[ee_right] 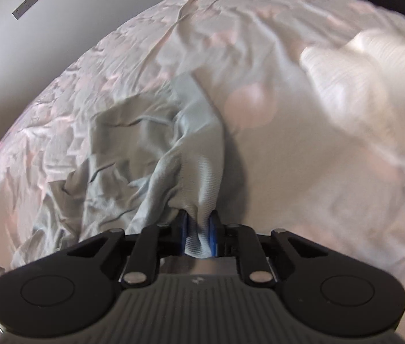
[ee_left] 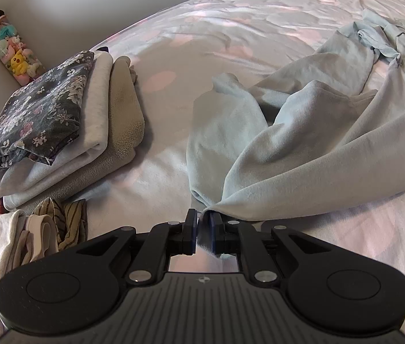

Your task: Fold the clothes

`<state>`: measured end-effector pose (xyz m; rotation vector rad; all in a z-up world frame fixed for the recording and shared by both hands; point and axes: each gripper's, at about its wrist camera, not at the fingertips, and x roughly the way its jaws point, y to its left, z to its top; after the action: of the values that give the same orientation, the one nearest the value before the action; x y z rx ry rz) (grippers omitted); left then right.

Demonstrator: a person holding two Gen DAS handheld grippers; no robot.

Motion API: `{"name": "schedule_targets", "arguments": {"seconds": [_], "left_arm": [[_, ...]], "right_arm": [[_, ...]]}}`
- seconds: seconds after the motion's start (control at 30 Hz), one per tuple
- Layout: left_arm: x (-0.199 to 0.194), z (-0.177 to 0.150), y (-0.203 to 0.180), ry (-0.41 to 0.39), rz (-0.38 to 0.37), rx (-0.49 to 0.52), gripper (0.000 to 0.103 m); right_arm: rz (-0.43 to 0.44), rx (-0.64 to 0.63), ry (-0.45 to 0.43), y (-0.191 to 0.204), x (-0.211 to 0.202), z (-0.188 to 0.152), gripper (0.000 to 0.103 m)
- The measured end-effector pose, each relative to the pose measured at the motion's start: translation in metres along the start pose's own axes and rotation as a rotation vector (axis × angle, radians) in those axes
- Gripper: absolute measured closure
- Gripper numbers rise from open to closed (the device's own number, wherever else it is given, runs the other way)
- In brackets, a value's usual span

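Here each tool, left (ee_left: pixel 203 225) and right (ee_right: pixel 198 230), is clamped on the pale blue garment (ee_left: pixel 302 132) on the bed (ee_left: pixel 173 43).

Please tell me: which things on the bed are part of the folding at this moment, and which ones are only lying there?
In the job:
- light blue garment
- left gripper, shut on its edge
- right gripper, shut on a bunch of it

Only lying there:
- folded stack
- unfolded clothes pile
- plush toys
- white cloth
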<state>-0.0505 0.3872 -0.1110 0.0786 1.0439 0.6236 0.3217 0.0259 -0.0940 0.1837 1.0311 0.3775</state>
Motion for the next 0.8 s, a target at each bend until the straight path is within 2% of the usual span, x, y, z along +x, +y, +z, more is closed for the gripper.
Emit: {"name": "schedule_targets", "arguments": {"seconds": [0.2,0.3,0.47,0.6,0.67,0.8], "left_arm": [[-0.024,0.001,0.006,-0.094,0.003,-0.018,0.098],[-0.04,0.001,-0.002,-0.137,-0.011,0.057,0.1],[-0.058,-0.005,-0.024,-0.173,-0.151,0.211,0.101],[-0.058,-0.013,-0.052,-0.144,-0.274,0.381,0.101],[-0.053,-0.017,-0.065,-0.11,-0.319,0.463,0.101],[-0.034,-0.021,-0.08,-0.018,-0.331,0.531,0.101]], "right_arm": [[-0.116,-0.042,-0.051,-0.031,-0.042,0.022,0.09],[-0.165,-0.068,-0.06,-0.042,-0.057,0.025,0.091],[-0.289,-0.089,-0.081,-0.068,-0.069,0.024,0.092],[-0.36,-0.038,-0.065,-0.103,-0.067,0.018,0.093],[-0.349,-0.014,-0.053,-0.113,-0.065,0.013,0.093],[-0.307,0.012,-0.036,-0.123,-0.063,0.002,0.091]]}}
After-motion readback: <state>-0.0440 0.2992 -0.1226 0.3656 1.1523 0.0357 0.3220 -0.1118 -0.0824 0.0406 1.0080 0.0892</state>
